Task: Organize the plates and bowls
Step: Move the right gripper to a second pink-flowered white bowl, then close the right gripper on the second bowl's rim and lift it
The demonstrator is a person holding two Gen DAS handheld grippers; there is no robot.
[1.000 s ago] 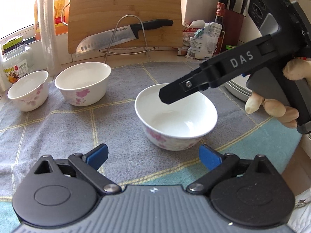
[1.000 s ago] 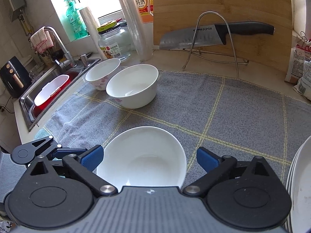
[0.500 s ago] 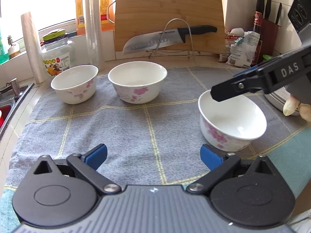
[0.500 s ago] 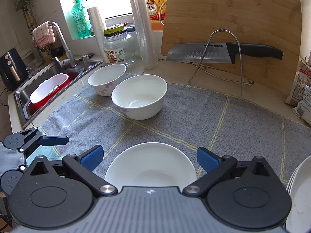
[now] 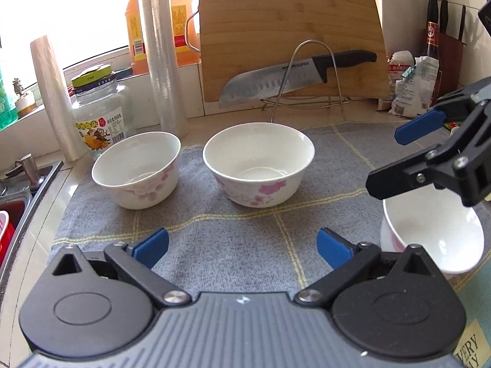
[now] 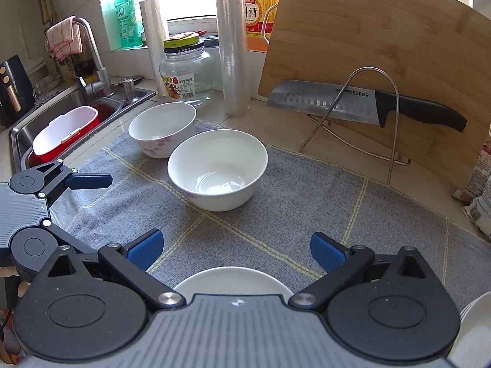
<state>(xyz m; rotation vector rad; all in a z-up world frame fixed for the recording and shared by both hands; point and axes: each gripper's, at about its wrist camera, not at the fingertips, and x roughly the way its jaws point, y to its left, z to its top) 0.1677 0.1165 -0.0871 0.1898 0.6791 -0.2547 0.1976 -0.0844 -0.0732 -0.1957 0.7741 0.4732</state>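
Observation:
Three white bowls with pink flowers stand on a grey checked cloth point(image 5: 245, 239). Two sit at the back: one bowl point(image 5: 136, 173) on the left and another bowl point(image 5: 259, 168) beside it, also seen as the far bowl point(image 6: 162, 128) and the nearer bowl point(image 6: 218, 173). The third bowl point(image 5: 429, 236) stands at the right, its rim point(image 6: 233, 279) just under my right gripper point(image 6: 234, 250). That gripper is open, its pads clear of the bowl. My left gripper point(image 5: 242, 245) hovers over bare cloth with its jaws opening and nothing between them.
A knife point(image 5: 294, 76) rests on a wire stand before a bamboo board point(image 5: 291, 30). A glass jar point(image 5: 98, 116) and film rolls point(image 5: 159, 49) line the back. The sink point(image 6: 64, 122) with a red basin lies left. Stacked plates point(image 6: 472, 331) and packets point(image 5: 411, 86) are at the right.
The left view has swung left: the two back bowls now sit centred and the third bowl has slid to the right edge. In the right view the near bowl has sunk under the gripper body.

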